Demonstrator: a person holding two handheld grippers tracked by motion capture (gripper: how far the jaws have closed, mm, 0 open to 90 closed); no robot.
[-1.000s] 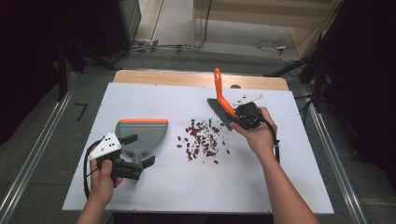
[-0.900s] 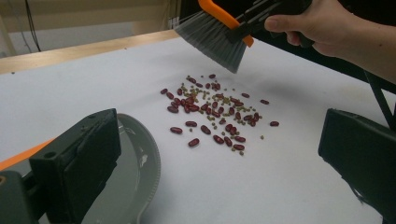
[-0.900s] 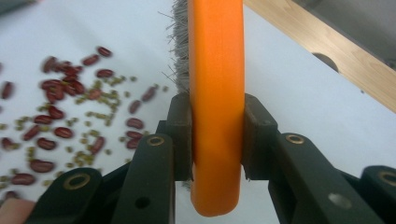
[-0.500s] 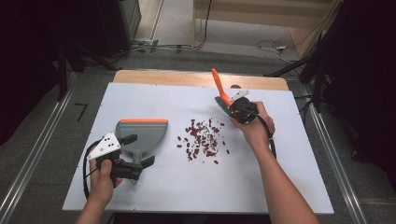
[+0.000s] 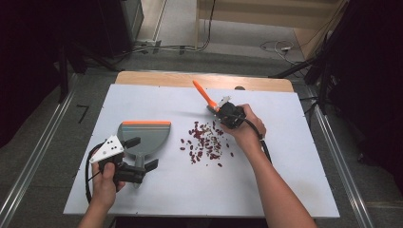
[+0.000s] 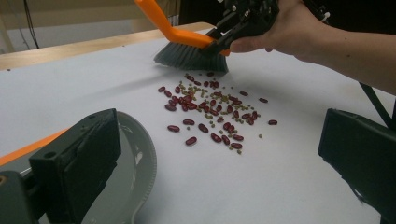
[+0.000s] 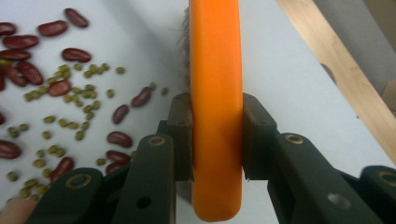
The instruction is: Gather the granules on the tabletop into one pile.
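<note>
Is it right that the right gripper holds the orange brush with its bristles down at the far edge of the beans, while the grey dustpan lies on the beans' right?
Not quite. The dustpan lies on the beans' left, by the left gripper, as the high view shows. The rest holds: the right gripper clamps the orange brush, bristles down at the pile's far edge.

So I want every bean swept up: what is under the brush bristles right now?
The brush bristles rest on the white table at the far edge of the beans. Whether beans lie beneath them cannot be seen; the bristles cover that spot.
</note>
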